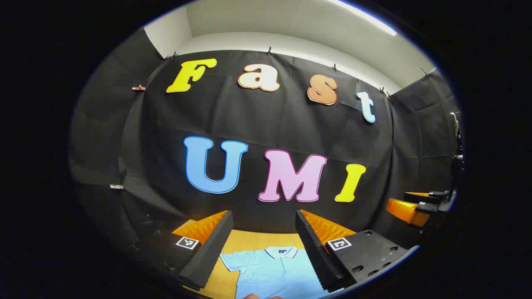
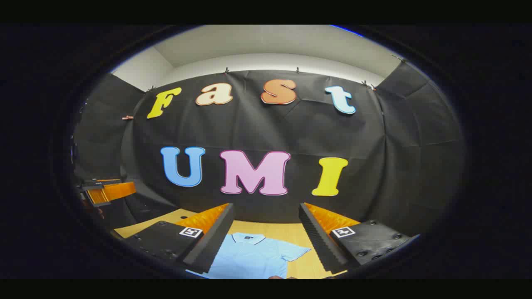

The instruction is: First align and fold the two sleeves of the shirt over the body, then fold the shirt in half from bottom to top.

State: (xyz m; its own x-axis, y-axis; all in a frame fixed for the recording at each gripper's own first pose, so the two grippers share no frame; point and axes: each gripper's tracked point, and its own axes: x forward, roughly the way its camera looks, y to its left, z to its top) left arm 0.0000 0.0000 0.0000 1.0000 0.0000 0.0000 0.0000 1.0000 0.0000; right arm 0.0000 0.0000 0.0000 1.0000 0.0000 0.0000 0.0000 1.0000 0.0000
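Shirt (image 1: 272, 270) is lying flat on the bench (image 1: 249, 241), collar toward the far wall, both short sleeves spread out to the sides; no fold made yet. Left gripper (image 1: 262, 249) is hovering above it, fingers spread wide, gripping nothing. Right gripper (image 2: 266, 238) is hanging likewise over the shirt's right half, fingers released and empty. Each gripper is also showing at the edge of the other's view, well apart. Judgement: sleeve-folding step is only starting. Next move calls for lowering each gripper to its own sleeve edge, pinching the cloth, and carrying it inward over the body.
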